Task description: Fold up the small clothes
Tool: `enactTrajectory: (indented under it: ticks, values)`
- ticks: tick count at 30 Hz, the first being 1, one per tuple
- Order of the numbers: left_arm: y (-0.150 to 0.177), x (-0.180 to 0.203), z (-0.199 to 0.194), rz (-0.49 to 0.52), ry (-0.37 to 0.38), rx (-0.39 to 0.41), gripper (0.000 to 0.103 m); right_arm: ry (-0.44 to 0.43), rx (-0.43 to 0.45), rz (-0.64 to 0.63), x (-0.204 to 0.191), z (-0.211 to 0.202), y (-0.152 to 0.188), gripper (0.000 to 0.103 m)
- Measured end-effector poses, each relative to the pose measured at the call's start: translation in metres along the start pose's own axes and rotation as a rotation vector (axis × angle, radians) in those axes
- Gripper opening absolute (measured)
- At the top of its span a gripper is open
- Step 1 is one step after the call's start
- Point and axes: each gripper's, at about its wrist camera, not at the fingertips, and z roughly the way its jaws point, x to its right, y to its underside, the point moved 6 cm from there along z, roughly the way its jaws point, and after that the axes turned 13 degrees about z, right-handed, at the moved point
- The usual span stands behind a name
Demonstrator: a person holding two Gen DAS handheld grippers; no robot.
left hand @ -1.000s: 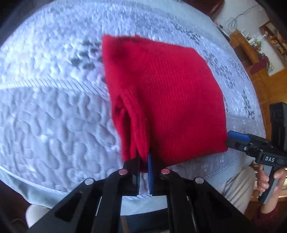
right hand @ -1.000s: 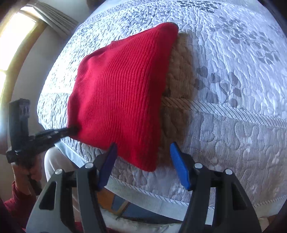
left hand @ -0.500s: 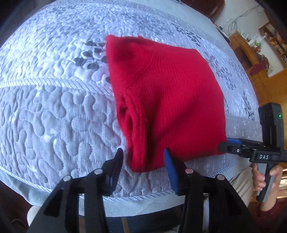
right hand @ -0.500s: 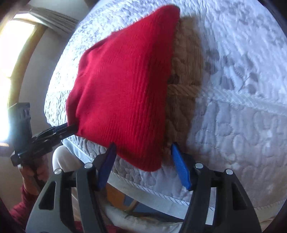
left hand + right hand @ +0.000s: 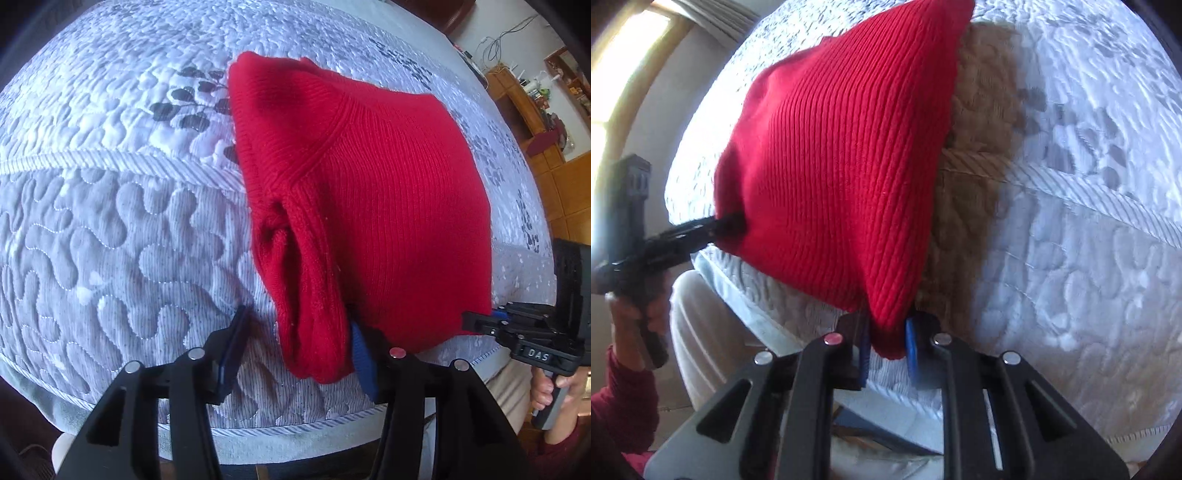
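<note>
Right gripper (image 5: 886,349): jaws closing on the near corner of the sweater (image 5: 842,177), where they stood wide a moment ago.
Left gripper (image 5: 295,350): jaws opening, its corner released but between them.
Sweater: folded on the quilt (image 5: 110,221) ahead.
Meaning: another fold or straightening probably follows.

Bare quilt (image 5: 110,229) lies open left of the red sweater (image 5: 388,221).
</note>
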Motion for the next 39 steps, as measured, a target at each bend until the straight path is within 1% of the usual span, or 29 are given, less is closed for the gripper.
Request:
enactTrajectory:
  ticks: [3,5,7,10,13,15,16,18,19,22,27,31,33,39]
  values:
    - [-0.002,-0.003,-0.003,-0.034,0.027,0.005,0.053,-0.007,0.008,-0.015,-0.004,-0.003,0.0,0.015]
    - [-0.003,-0.005,-0.006,-0.051,0.031,0.01,0.052,-0.01,0.011,-0.017,-0.004,-0.006,-0.001,0.015]
    - [-0.001,-0.006,-0.004,-0.024,0.013,0.008,0.053,-0.021,0.016,-0.016,-0.002,-0.009,-0.001,0.015]
    - [0.0,-0.002,0.0,0.023,-0.013,0.008,0.054,-0.032,-0.01,0.021,0.012,-0.003,-0.002,0.016]
    - [-0.001,0.001,-0.005,0.02,-0.008,0.015,0.053,-0.033,-0.012,0.016,0.01,-0.004,-0.002,0.017]
    - [-0.002,0.002,-0.009,0.006,-0.023,0.021,0.055,-0.022,-0.008,0.009,0.008,-0.007,-0.003,0.021]
    - [-0.002,0.003,-0.013,0.002,-0.049,0.03,0.062,-0.011,-0.004,0.003,0.007,-0.01,-0.004,0.026]
    - [-0.004,0.005,-0.023,0.004,-0.115,0.059,0.071,0.019,0.015,-0.013,0.004,-0.014,-0.004,0.032]
    - [-0.006,0.008,-0.029,0.011,-0.139,0.081,0.071,0.037,0.031,-0.025,0.003,-0.019,-0.005,0.032]
    - [-0.012,0.018,-0.043,0.029,-0.165,0.119,0.073,0.054,0.073,-0.04,-0.003,-0.034,-0.009,0.036]
    - [-0.026,0.03,-0.056,0.057,-0.181,0.163,0.077,0.042,0.151,-0.044,-0.011,-0.065,-0.026,0.053]
    - [-0.036,0.031,-0.058,0.069,-0.196,0.171,0.079,0.031,0.186,-0.05,-0.018,-0.078,-0.045,0.057]
    - [-0.04,0.029,-0.056,0.072,-0.198,0.172,0.079,0.03,0.192,-0.051,-0.022,-0.077,-0.051,0.06]
    - [-0.05,0.012,-0.038,0.052,-0.184,0.147,0.08,0.03,0.182,-0.044,-0.027,-0.058,-0.069,0.062]
